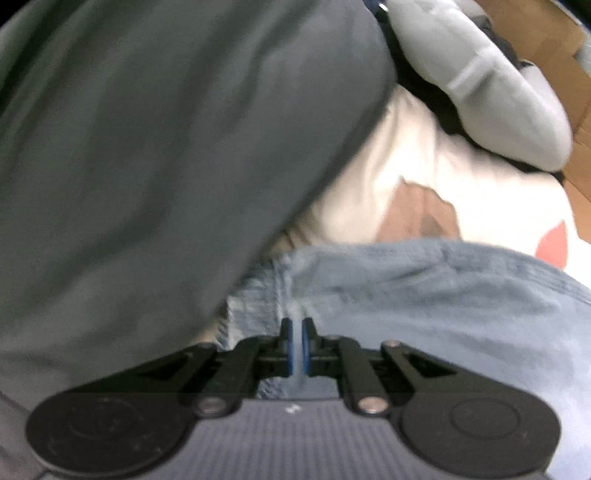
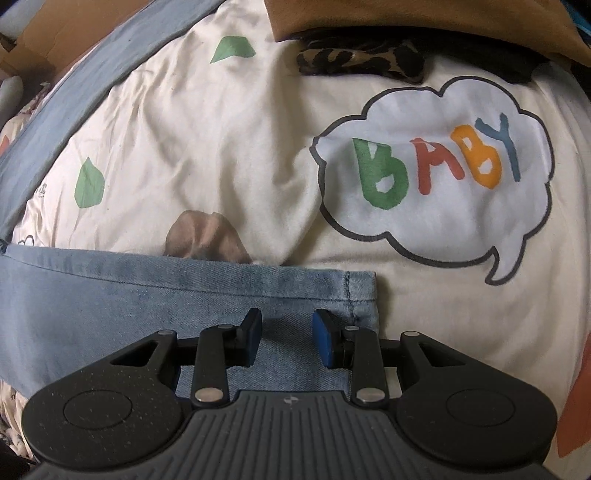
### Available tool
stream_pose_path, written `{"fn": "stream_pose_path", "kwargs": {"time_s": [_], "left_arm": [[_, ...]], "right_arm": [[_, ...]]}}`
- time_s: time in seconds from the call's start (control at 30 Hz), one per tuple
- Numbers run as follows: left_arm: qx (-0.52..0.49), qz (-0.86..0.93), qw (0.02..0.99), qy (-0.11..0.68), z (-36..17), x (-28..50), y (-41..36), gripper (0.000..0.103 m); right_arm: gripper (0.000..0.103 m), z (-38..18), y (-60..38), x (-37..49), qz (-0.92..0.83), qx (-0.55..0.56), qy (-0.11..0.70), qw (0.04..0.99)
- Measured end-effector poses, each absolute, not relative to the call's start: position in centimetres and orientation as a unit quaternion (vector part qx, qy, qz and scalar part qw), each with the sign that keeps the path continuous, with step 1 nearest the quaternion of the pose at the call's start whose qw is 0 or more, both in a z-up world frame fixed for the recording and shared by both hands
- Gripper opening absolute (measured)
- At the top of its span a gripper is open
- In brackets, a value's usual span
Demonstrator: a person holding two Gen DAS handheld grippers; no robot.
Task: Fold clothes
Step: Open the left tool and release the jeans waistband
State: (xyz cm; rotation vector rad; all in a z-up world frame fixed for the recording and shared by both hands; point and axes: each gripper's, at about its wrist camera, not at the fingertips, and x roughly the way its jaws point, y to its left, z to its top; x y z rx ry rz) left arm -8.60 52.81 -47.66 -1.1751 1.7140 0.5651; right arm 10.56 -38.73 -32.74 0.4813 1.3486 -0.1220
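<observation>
Garment: blue denim jeans point(image 2: 184, 295), lying on a bed under both hand-held grippers, hem end toward the right one.
Surface: cream printed bedsheet point(image 2: 229, 155), creased, with green leaf shapes, a brown patch and a speech bubble reading BABY point(image 2: 436, 166).
Left hand-held gripper point(image 1: 295, 332): blue pads almost pressed together, a thin ridge of denim point(image 1: 369, 288) pinched between them; view blurred.
Right hand-held gripper point(image 2: 286, 332): jaws partly spread, poised over the denim near the stitched hem point(image 2: 360, 291); pads not pressing cloth, nothing held.
Material: mid-weight faded twill weave, darker seam lines, a doubled hem that looks thicker and stiffer than the leg panel.
Handling, judged: soft but with body; should drape and sag between grips, not slip much on the pads; not fragile; heavier than the sheet below.
Grip point, judged: hem corner or side seam, where the layers are thickest; take both layers, and avoid catching the sheet.
Also present: large grey-green cloth point(image 1: 166, 147) filling the left view; a pale grey garment point(image 1: 480, 81) beyond it; tan fabric point(image 2: 424, 18) and a leopard-print piece point(image 2: 358, 62) at the far edge.
</observation>
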Motion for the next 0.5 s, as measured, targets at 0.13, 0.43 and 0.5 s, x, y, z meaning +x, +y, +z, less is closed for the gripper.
{"fn": "stream_pose_path", "kwargs": {"time_s": [0.13, 0.43, 0.5], "left_arm": [[-0.494, 0.211, 0.485, 0.690, -45.8, -7.5, 49.9, 0.019], [-0.462, 0.212, 0.458, 0.729, -46.3, -6.8, 45.2, 0.022], [-0.460, 0.223, 0.456, 0.729, -46.7, -6.5, 45.1, 0.022]], "right_arm": [[0.038, -32.7, -38.2, 10.2, -0.059, 0.211, 0.618, 0.755], [0.038, -33.4, -37.5, 11.2, -0.043, 0.187, 0.640, 0.744], [0.038, -33.5, -37.3, 11.7, -0.034, 0.176, 0.650, 0.738]]}}
